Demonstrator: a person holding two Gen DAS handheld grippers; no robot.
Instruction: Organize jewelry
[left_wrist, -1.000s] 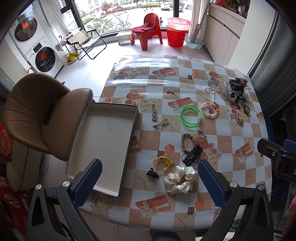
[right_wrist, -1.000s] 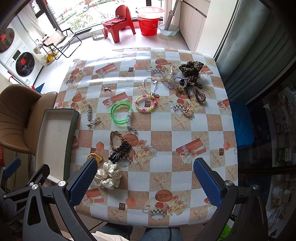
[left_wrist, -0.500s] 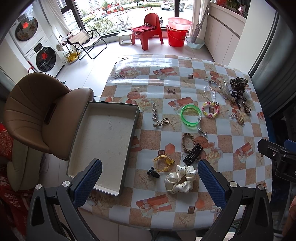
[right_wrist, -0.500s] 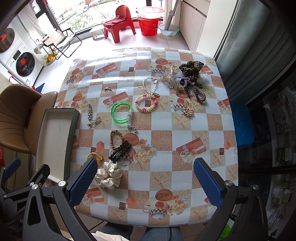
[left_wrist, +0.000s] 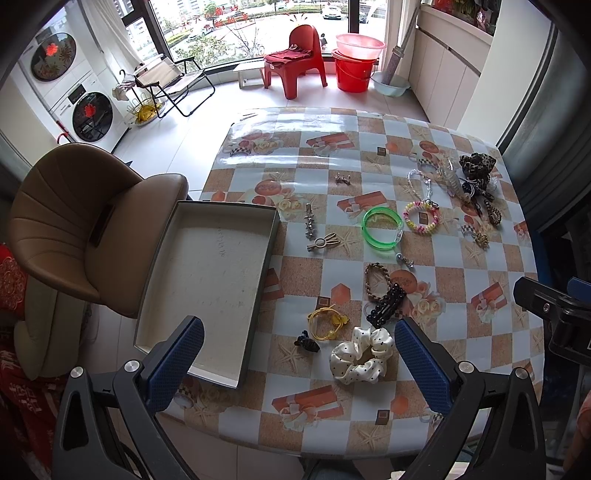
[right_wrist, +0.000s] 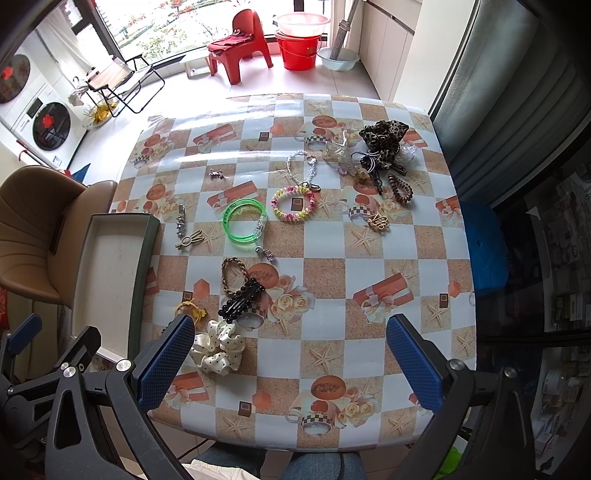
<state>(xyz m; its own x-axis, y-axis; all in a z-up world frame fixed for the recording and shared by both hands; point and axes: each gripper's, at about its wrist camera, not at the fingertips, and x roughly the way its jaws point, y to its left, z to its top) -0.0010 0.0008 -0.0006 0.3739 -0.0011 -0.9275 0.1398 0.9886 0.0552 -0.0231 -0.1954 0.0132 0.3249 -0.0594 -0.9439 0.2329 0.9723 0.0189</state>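
Observation:
Jewelry and hair pieces lie scattered on the checked tablecloth: a white dotted scrunchie (left_wrist: 361, 354) (right_wrist: 217, 350), a yellow hair tie (left_wrist: 327, 322), a black beaded clip (left_wrist: 386, 305) (right_wrist: 241, 297), a green bangle (left_wrist: 381, 229) (right_wrist: 243, 224), a pastel bead bracelet (left_wrist: 421, 222) (right_wrist: 294, 203) and a leopard scrunchie (right_wrist: 383, 137). An empty shallow grey box (left_wrist: 210, 280) (right_wrist: 107, 266) sits at the table's left edge. My left gripper (left_wrist: 295, 360) hovers open above the near left part of the table. My right gripper (right_wrist: 290, 363) hangs open over the near edge, holding nothing.
A brown chair (left_wrist: 70, 225) stands against the table's left side beside the box. A dark glass cabinet (right_wrist: 535, 236) runs along the right. A person's knees (right_wrist: 314, 467) show under the near edge. Red chair and bucket (left_wrist: 351, 70) stand far back.
The left wrist view has shifted slightly, so the table's things sit a little lower and to the right. The right gripper has barely moved, and both stay open.

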